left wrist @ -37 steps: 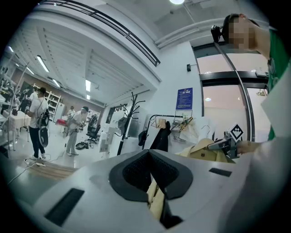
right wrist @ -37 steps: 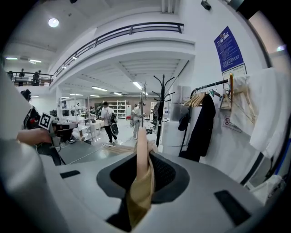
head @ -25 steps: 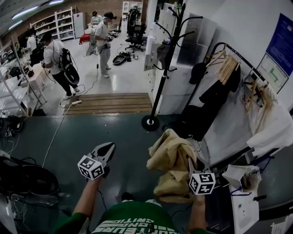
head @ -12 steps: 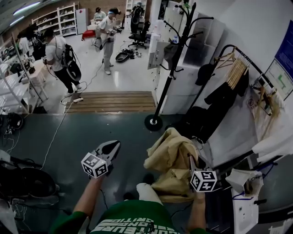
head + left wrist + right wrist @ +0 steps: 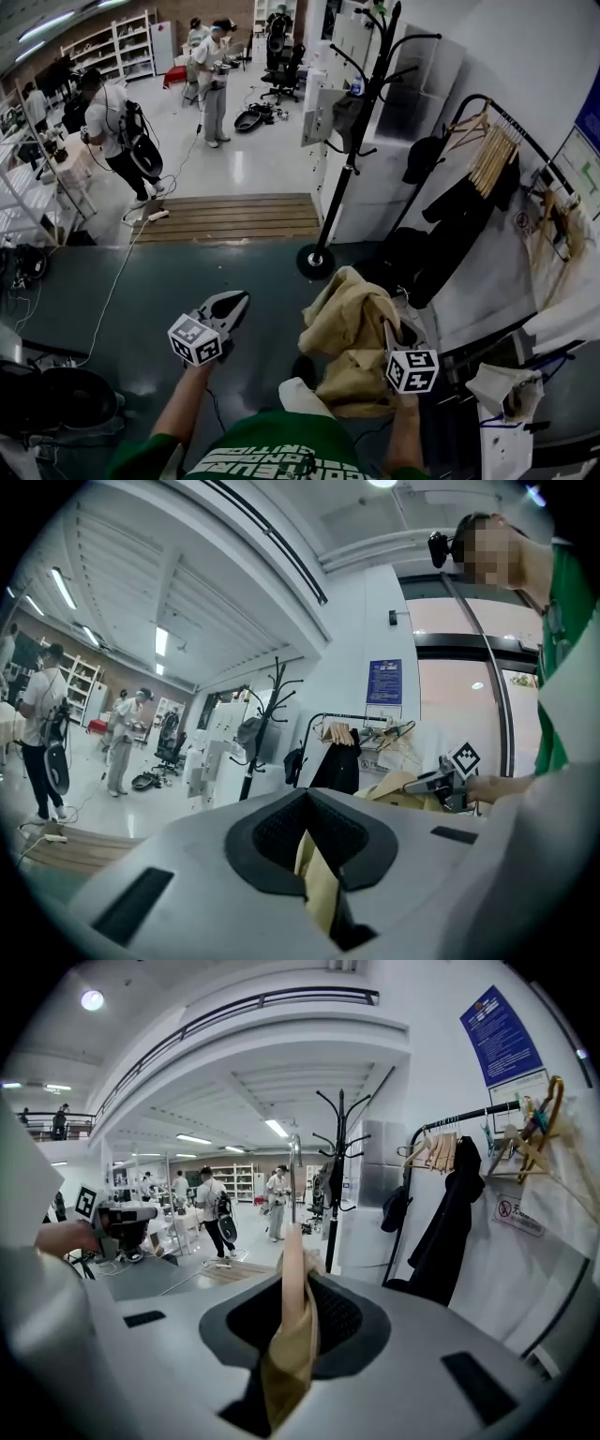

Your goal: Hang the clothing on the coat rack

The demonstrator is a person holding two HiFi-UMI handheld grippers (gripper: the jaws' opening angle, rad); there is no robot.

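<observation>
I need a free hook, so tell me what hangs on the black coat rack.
A dark grey item hangs partway up the coat rack; the top hooks look bare. The hook carrying it, and anything behind it, is covered.

Bunched tan clothing [image 5: 349, 328] in mid-air, near the upright black coat rack [image 5: 350, 150].

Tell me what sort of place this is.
Probably a lab or workshop hall: shelves at the back, office chairs, other people at work, plus a coat rack and garment rail.
</observation>
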